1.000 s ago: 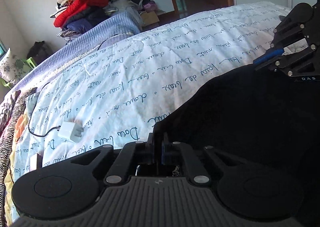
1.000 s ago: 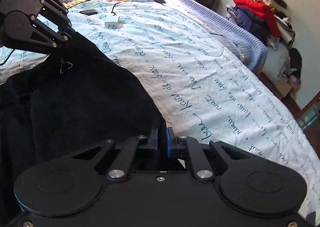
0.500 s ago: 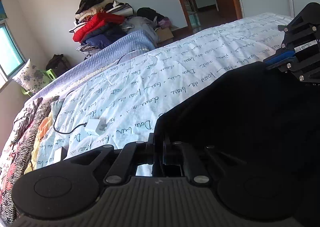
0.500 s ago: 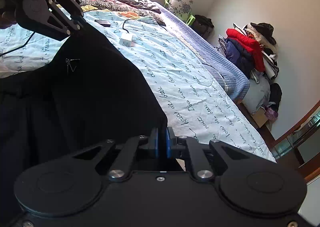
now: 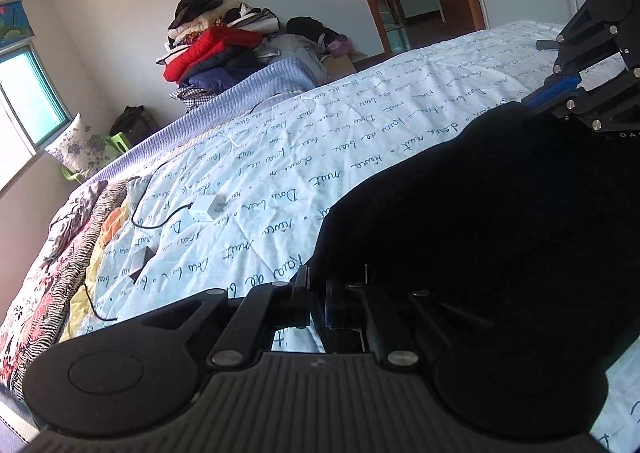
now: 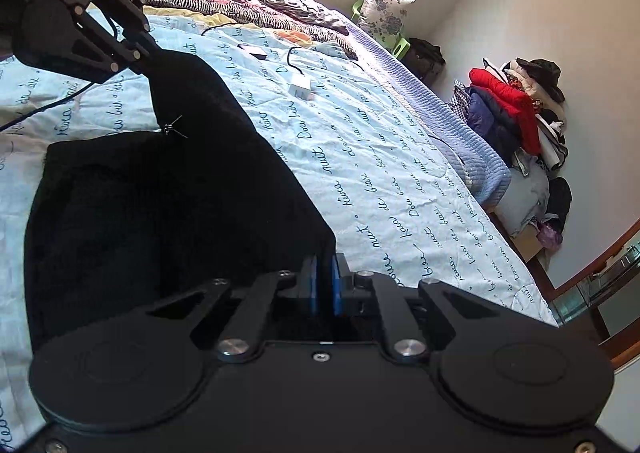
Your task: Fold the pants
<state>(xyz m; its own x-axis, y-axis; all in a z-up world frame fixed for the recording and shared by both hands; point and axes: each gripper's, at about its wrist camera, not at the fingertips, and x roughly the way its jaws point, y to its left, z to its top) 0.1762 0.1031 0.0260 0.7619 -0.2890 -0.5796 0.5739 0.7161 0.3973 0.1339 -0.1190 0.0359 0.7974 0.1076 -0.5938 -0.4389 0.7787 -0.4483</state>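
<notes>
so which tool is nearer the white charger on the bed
Left. The left tool grips the pants edge nearest the white charger; the right tool holds the far corner.

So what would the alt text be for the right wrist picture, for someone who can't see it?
Two black tongs, right in the foreground and left at upper left, each pinch an edge of black pants above a pale blue quilt with script lettering; a clothes pile sits by the far wall.

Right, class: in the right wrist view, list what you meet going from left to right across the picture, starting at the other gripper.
left gripper → black pants → white charger → flowered pillow → dark bag on the floor → pile of clothes with the red jacket
</notes>
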